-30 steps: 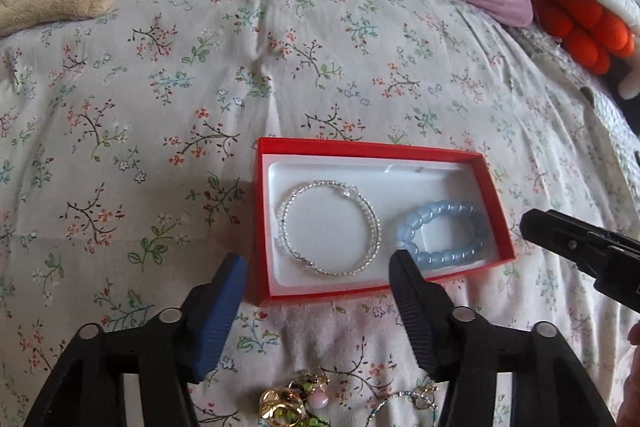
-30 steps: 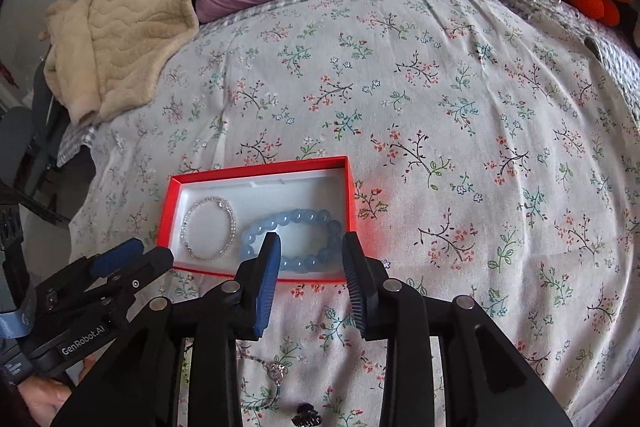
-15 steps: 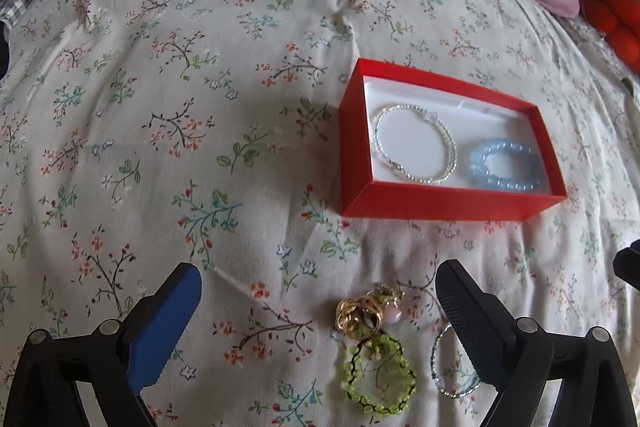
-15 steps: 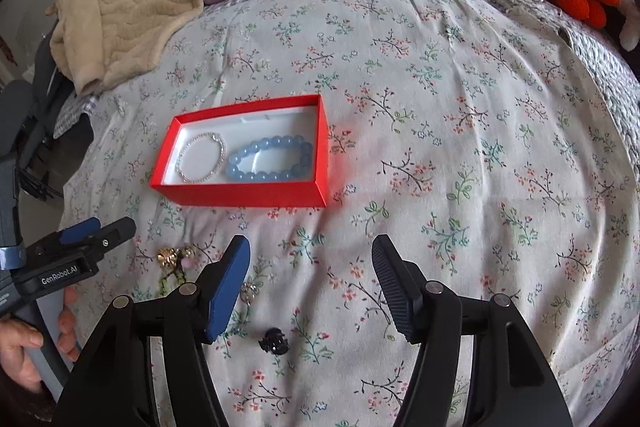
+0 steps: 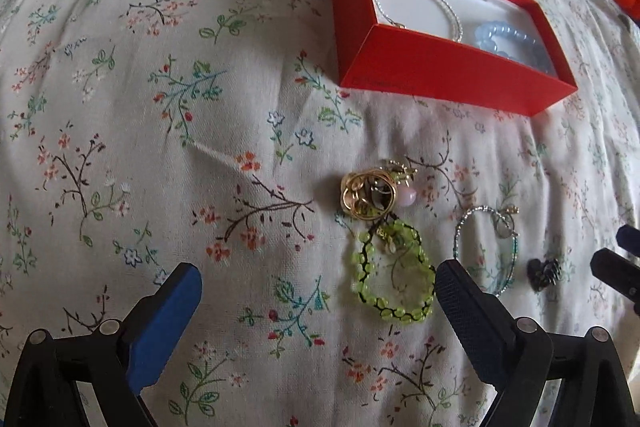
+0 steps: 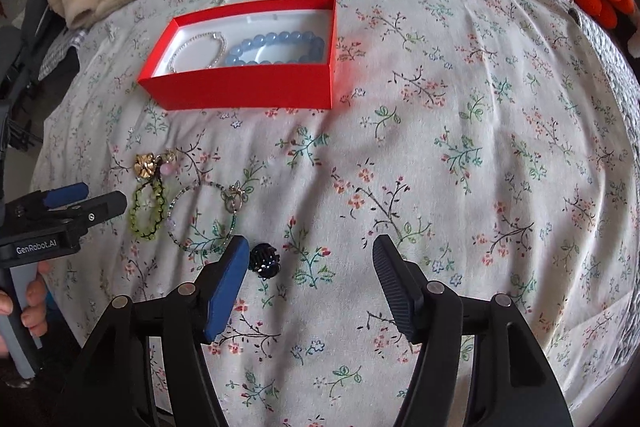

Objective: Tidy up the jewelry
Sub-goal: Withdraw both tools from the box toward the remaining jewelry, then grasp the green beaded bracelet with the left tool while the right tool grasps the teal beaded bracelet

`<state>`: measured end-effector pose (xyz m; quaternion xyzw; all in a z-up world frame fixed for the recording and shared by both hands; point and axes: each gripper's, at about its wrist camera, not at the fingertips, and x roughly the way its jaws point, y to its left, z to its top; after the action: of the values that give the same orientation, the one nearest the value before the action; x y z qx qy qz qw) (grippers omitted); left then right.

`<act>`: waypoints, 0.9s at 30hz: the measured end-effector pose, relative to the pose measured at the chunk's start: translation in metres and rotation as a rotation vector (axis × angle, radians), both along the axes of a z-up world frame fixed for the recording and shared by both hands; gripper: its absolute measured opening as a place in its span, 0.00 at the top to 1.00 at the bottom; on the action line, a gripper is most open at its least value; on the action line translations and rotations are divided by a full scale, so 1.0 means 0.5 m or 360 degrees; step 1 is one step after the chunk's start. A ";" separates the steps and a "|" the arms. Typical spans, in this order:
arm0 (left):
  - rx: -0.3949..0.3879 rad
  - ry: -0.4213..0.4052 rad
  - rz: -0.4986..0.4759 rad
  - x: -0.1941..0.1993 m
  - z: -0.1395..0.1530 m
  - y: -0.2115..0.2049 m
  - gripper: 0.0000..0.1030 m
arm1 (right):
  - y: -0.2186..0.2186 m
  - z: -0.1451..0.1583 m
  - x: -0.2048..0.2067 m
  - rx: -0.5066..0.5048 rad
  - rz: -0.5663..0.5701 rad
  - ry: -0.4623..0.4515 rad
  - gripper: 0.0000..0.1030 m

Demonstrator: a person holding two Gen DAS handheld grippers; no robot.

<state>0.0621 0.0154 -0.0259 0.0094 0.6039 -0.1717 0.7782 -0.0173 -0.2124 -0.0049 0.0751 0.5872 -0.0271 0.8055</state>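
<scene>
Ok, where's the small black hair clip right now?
In the right wrist view the black hair clip lies on the floral bedspread, just right of that gripper's blue pad and the thin beaded bracelet, well in front of the red box.

L gripper (image 5: 318, 291) pts steeply down, jaws wide, nothing btwn pads. R gripper (image 6: 308, 267) also tilted down, jaws apart, empty. Hand (image 6: 28, 299) wraps L gripper's handle, fingers curled round it.
</scene>
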 end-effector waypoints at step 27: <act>0.0154 -0.0036 -0.0320 0.002 -0.045 -0.113 0.94 | 0.017 -0.063 0.046 0.0042 -0.0029 0.0128 0.35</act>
<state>0.0631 -0.0412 -0.0484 0.1094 0.5986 -0.2194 0.7626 0.0055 -0.2037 -0.0364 0.0899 0.6187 -0.0297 0.7799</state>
